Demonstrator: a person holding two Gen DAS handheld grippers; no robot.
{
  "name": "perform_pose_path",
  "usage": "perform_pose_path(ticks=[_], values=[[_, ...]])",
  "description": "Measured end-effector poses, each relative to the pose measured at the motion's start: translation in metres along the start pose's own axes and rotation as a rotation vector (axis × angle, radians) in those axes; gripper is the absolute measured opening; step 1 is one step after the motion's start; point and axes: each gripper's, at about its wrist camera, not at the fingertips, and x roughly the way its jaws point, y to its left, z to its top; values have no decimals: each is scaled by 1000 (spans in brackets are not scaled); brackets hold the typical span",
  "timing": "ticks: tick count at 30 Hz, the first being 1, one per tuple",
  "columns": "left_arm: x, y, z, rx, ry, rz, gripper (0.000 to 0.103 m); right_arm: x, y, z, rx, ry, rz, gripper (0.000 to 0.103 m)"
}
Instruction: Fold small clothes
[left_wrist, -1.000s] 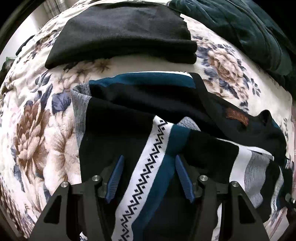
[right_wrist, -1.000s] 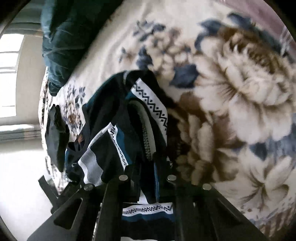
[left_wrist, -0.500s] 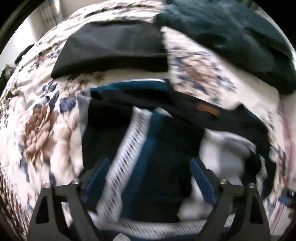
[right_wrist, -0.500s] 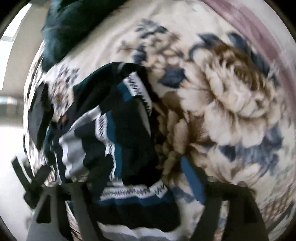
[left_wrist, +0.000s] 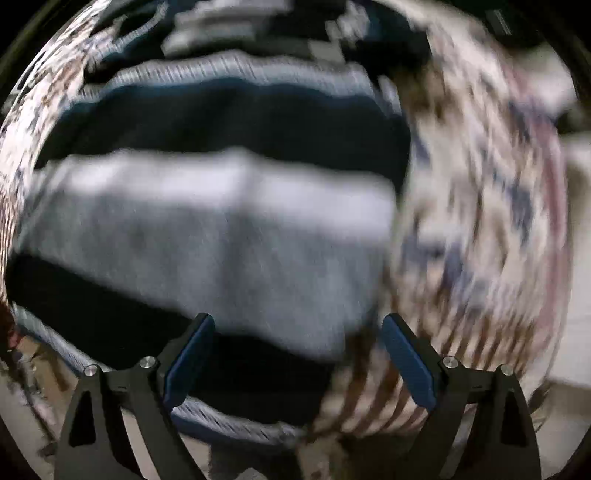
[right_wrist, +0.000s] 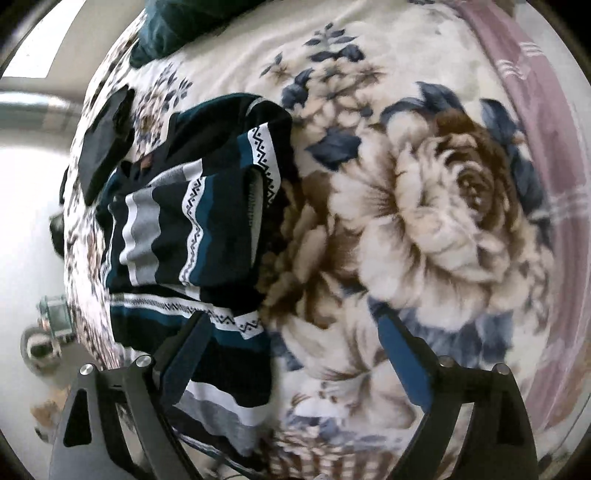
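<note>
Floral bedding (right_wrist: 424, 206) in cream, brown and blue covered the bed and filled most of the right wrist view, with a mauve border band (right_wrist: 546, 155) curving down the right edge. On the left half of that frame lay the striped sweater (right_wrist: 184, 236), bunched and partly folded over itself, its black, teal, grey and white bands and zigzag trim showing. A folded black garment (right_wrist: 105, 147) sat near it toward the upper left, and a dark green blanket (right_wrist: 173, 26) lay at the top edge. The right gripper (right_wrist: 291, 358) had its jaws spread wide and opening; its left finger hung over the sweater's lower edge, the right finger over the bedding, pinching nothing. The left wrist view was badly blurred: the sweater (left_wrist: 207, 229) filled the left and centre, bedding (left_wrist: 480, 221) the right. The left gripper (left_wrist: 295, 362) stood wide apart, above the cloth and gripping nothing.
</note>
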Motion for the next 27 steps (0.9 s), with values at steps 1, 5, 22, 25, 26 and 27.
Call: perform_pose_path(ticks=[1, 5, 22, 25, 26, 27], values=[[10, -7, -9, 11, 24, 19, 93, 7, -1, 4, -11, 9, 11, 93], [33, -12, -18, 11, 16, 79, 93, 37, 3, 32, -48, 22, 67, 93], [-19, 22, -13, -66, -91, 8, 91, 52, 13, 66, -120, 146, 126, 94], [-28, 33, -20, -105, -107, -17, 91, 31, -4, 43, -132, 179, 84, 94], [-28, 36, -25, -128, -100, -53, 91, 27, -12, 35, -134, 197, 58, 94], [-26, 39, -23, -143, -93, -65, 91, 26, -17, 30, -140, 215, 39, 94]])
